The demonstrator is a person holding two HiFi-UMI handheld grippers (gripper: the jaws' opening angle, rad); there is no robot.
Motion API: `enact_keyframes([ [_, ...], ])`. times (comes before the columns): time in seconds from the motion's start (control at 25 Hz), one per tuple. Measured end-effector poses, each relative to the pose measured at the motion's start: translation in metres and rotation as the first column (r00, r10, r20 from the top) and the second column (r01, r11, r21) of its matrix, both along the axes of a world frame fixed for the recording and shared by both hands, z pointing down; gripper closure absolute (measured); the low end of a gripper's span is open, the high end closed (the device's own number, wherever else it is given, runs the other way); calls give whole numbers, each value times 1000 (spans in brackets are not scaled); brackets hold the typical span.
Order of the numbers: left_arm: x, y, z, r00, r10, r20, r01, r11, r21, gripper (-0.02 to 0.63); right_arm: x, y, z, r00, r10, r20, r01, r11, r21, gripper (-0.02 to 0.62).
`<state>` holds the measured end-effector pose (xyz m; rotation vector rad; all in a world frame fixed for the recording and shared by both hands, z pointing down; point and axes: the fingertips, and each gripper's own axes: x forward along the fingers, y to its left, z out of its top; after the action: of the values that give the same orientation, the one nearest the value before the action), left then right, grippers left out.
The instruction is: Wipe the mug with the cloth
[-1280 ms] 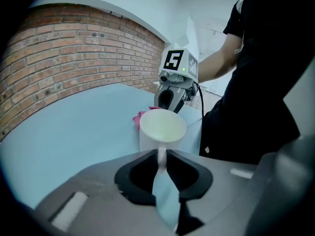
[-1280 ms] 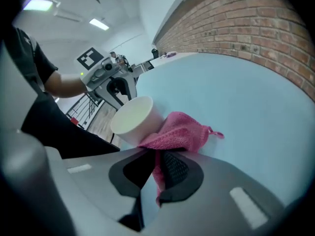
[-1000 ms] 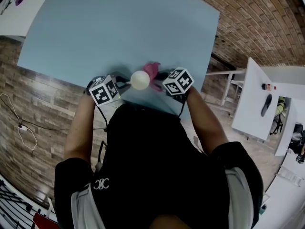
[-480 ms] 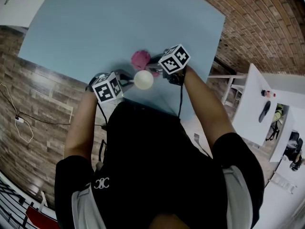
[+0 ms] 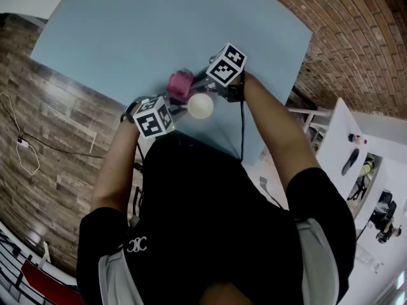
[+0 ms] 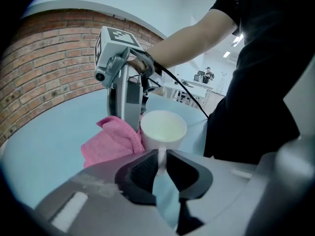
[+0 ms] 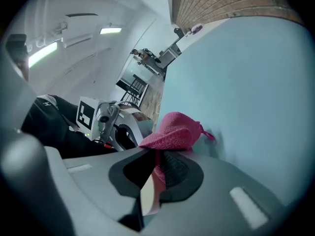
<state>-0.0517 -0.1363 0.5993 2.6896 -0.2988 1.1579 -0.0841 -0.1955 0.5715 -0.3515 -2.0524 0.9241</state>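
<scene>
In the left gripper view, my left gripper (image 6: 161, 164) is shut on the thin handle of a white mug (image 6: 163, 130), which is held upright and looks empty. A pink cloth (image 6: 110, 142) hangs bunched against the mug's left side. My right gripper (image 7: 156, 167) is shut on that pink cloth (image 7: 174, 129). In the head view the mug (image 5: 200, 105) sits between the two marker cubes above the near edge of the light blue table (image 5: 159, 24). The cloth (image 5: 180, 82) is just beyond the mug, to its left. My left gripper (image 5: 179, 110) and right gripper (image 5: 197, 81) are close together.
The blue table's near edge (image 5: 95, 84) runs just in front of the person's body. Brick floor (image 5: 362, 37) surrounds the table. White tables (image 5: 340, 138) with small items stand at the right. A cable (image 5: 25, 151) lies on the floor at the left.
The right gripper has carried the cloth from the mug's right side across to its far left. The mug has shifted slightly to the right in the left gripper.
</scene>
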Motion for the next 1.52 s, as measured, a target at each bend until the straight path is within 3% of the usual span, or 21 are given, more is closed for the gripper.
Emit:
enact_keyframes([
  [0.2,0,0,0,999,-33,-2,33,999,2,549,-8,10,-1,992,-120,-32,120,993,-25,560],
  [0.36,-1,0,1,998,-58,-1,58,998,-8,548,6,2,6,986,-144,-85,143,989,-26,560],
  [0.68,-5,2,3,996,-91,-13,90,994,-60,548,50,-12,17,994,-7,-109,3,999,-44,560],
  [1.2,-1,2,3,961,-278,-5,277,957,-86,545,109,42,21,971,240,-14,-239,970,35,560],
  [1.36,11,0,3,930,-365,-40,358,926,-122,546,103,79,27,968,250,19,-250,963,98,560],
  [1.52,27,-5,0,922,-384,-54,374,917,-137,543,88,93,33,955,292,44,-295,946,137,560],
])
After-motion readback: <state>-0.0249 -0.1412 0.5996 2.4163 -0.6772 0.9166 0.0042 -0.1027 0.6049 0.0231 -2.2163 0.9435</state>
